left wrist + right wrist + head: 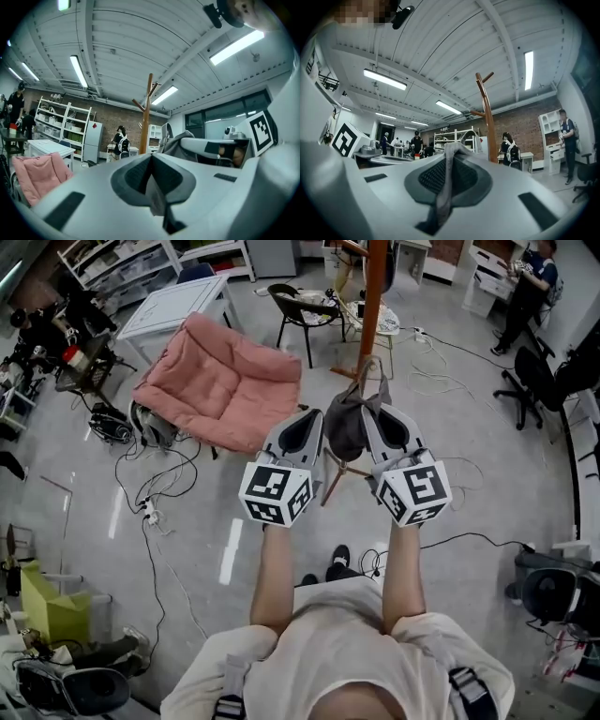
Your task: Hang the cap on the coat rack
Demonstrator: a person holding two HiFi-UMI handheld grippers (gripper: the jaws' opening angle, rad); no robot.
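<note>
A dark grey cap [346, 430] hangs between my two grippers, held up in front of the wooden coat rack [372, 298]. My left gripper [310, 420] is shut on the cap's left edge, and grey cloth [157, 198] is pinched in its jaws. My right gripper [374, 414] is shut on the opposite edge, where a strip of fabric [445, 183] runs through the jaws. The rack's pole and pegs [148, 108] rise ahead, a little beyond the cap [181, 140]. In the right gripper view the rack [487, 118] stands just right of the jaws.
A pink folding lounge chair [221, 382] lies to the left, with a black chair [301, 304] and a white table [174, 302] behind it. Cables [155, 512] trail over the floor. A person [525, 287] stands at the back right near an office chair [532, 381].
</note>
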